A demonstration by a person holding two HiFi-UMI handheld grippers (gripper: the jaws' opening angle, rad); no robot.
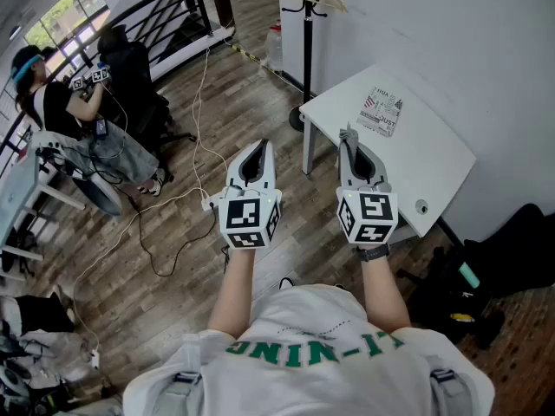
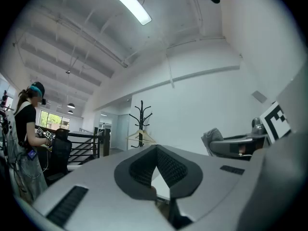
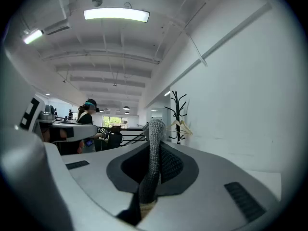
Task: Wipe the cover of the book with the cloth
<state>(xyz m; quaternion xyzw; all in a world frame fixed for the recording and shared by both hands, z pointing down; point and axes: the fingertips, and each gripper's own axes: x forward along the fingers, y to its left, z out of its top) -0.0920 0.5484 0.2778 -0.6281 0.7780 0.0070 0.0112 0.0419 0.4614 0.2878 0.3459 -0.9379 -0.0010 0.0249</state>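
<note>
The book [image 1: 380, 111], with a white patterned cover, lies flat on the small white table [image 1: 438, 167] against the wall. My right gripper [image 1: 350, 141] is held in the air over the table's near left edge, short of the book. It is shut on a grey knitted cloth [image 3: 155, 134] that sticks up from between the jaws; the cloth's tip [image 1: 349, 133] also shows in the head view. My left gripper [image 1: 261, 148] hovers over the wooden floor left of the table. In the left gripper view its jaws [image 2: 156, 150] are shut with nothing between them.
A black coat stand [image 1: 306, 24] with a wooden hanger stands at the table's far left corner. A person [image 1: 61, 102] sits at a desk far left beside a black railing. Cables [image 1: 173, 206] trail over the floor. A black bag [image 1: 512, 250] lies right of the table.
</note>
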